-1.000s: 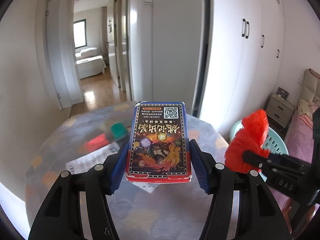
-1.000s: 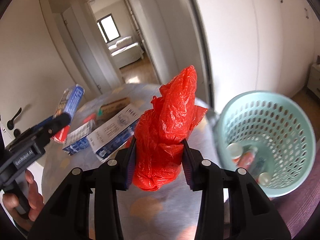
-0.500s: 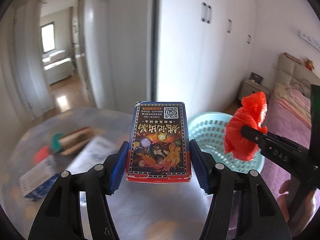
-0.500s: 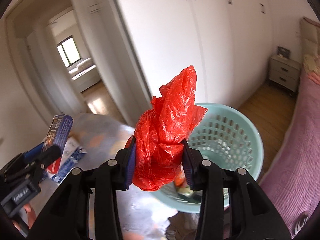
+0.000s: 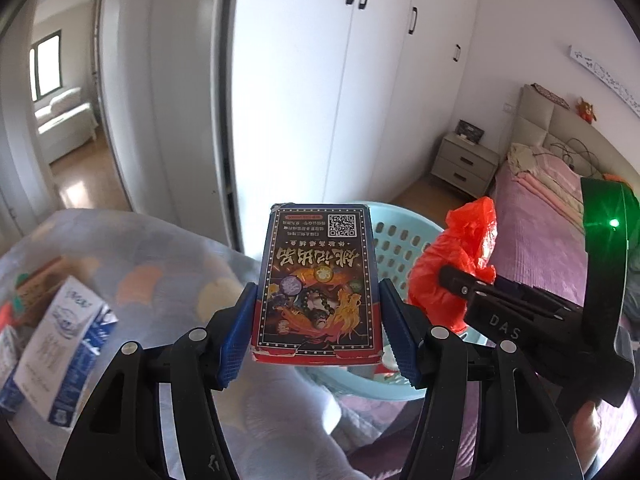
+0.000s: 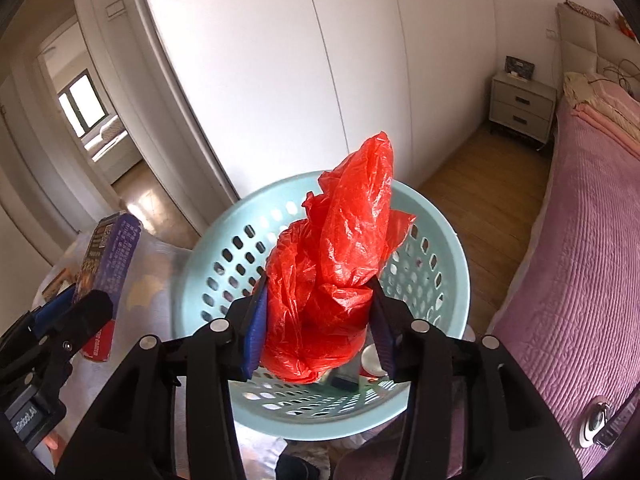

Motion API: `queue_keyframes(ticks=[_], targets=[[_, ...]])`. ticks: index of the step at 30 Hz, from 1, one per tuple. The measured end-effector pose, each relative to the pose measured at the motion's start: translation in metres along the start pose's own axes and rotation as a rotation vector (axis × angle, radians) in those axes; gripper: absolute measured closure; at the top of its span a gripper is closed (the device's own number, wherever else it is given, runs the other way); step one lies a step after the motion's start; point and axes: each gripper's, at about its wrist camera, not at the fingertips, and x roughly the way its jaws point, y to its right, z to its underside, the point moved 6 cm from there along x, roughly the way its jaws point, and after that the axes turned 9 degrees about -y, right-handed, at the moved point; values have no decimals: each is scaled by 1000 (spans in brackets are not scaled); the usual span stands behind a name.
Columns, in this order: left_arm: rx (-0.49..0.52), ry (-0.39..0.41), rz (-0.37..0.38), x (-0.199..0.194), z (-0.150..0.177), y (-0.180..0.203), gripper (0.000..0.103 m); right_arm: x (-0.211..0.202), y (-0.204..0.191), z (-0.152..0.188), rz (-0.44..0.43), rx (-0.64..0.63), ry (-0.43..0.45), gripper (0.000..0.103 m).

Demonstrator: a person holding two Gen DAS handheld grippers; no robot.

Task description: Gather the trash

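Holding: L tongs point(image 5: 316, 332) clamp card box point(image 5: 316, 280), R tongs point(image 6: 318, 332) clamp red bag point(image 6: 332, 276) over basket point(image 6: 452, 248) w/ trash.

The bag point(image 6: 336, 276) is bright red. The basket point(image 6: 448, 236) is pale teal. The box point(image 5: 316, 280) is blue-edged, with red and gold print. The tongs' pads point(image 5: 236, 340) are blue. The bed point(image 6: 580, 272) is lilac.

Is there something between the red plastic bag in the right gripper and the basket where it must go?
Nothing visible blocks it. The red plastic bag, clamped in the right gripper, hangs directly in front of the open mouth of the basket, with no lid or object between them.
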Motion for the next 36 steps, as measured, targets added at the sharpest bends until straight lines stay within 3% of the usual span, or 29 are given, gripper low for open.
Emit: queue_keyframes(ticks=[2, 5, 12, 24, 36], targets=[[-5, 0, 11, 5, -1, 2, 41, 3, 3, 1, 6, 6, -4, 51], [-23, 14, -2, 4, 0, -6, 27, 7, 6, 1, 14, 11, -12, 49], [-43, 64, -32, -16, 7, -19, 22, 6, 4, 5, 25, -3, -5, 48], [-69, 147, -100, -60, 16, -37, 18, -19, -21, 12, 65, -67, 65, 34], [-175, 188, -242, -110, 53, -83, 15, -73, -99, 41, -50, -231, 205, 27]])
